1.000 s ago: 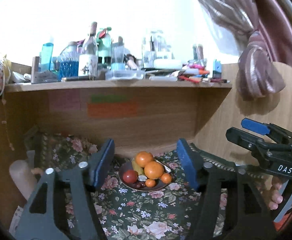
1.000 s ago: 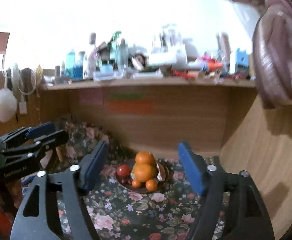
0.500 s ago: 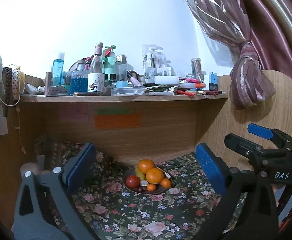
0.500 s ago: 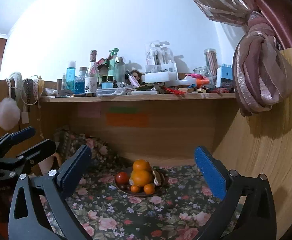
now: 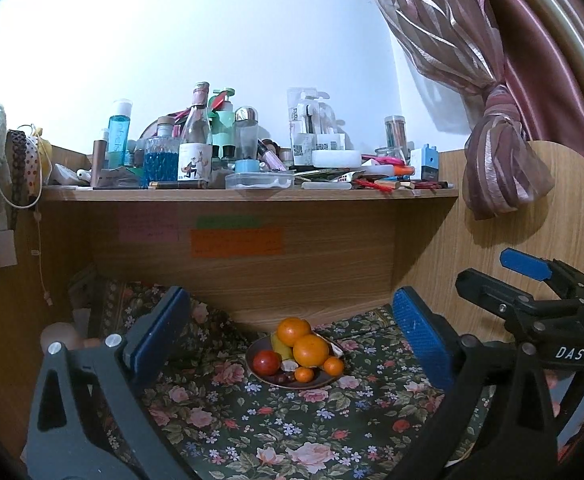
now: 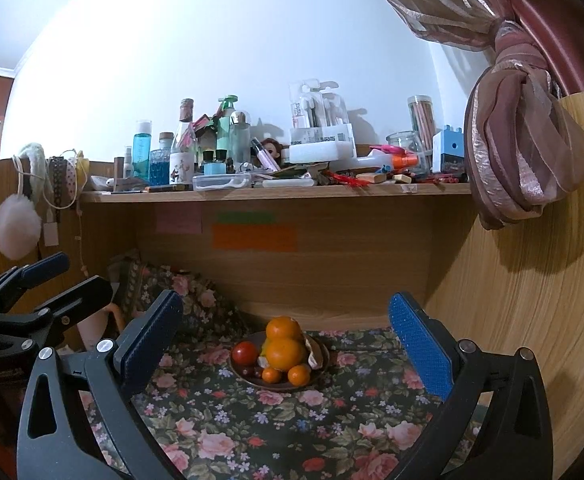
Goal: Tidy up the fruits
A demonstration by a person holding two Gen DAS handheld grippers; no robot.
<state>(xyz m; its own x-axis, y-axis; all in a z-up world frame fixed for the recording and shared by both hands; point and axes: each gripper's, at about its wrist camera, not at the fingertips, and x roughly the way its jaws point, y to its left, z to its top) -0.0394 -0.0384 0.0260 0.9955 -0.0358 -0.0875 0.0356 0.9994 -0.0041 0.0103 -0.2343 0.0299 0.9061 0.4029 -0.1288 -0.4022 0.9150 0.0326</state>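
Observation:
A brown plate (image 5: 323, 381) sits on the floral cloth near the back of the desk, also in the right wrist view (image 6: 319, 354). It holds two large oranges (image 5: 310, 350), a red tomato (image 5: 266, 362), small tangerines (image 5: 333, 365) and a yellow fruit. My left gripper (image 5: 290, 332) is open and empty, well short of the plate. My right gripper (image 6: 282, 330) is open and empty too, also short of the plate. Each gripper shows at the edge of the other's view.
A wooden shelf (image 5: 248, 193) above the desk nook is crowded with bottles, jars and stationery. Wooden walls close in left and right. A tied curtain (image 6: 523, 148) hangs at the right. The floral cloth (image 6: 276, 432) covers the desk surface.
Both grippers have pulled back from the plate and tilted, so the fruit looks smaller and lower. Both jaws have opened wider.

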